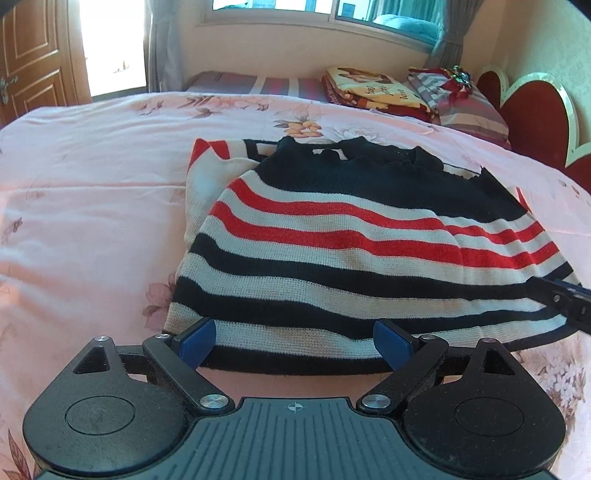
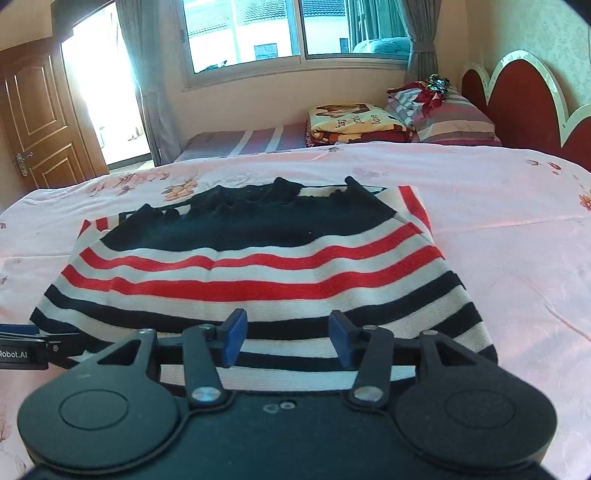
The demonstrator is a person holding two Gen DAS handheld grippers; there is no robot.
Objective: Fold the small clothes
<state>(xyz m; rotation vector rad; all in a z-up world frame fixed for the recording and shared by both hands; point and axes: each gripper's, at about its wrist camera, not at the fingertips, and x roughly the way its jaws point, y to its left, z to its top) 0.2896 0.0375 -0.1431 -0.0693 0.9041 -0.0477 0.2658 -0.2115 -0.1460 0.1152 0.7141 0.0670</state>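
We see one striped knit sweater (image 1: 354,243) lying folded on the pink floral bedsheet (image 1: 92,177), black collar band toward the window (image 2: 266,33). Our left tongs (image 1: 295,343) hover spread wide at its near hem, holding nothing; our right tongs (image 2: 288,338) stand parted above the lower stripes, likewise empty. At the headboard (image 2: 524,99) we count one folded cartoon blanket (image 2: 351,122) and one striped pillow (image 2: 454,122).

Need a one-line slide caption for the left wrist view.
Open left gripper at the near hem of a folded striped sweater on a pink floral bedsheet.
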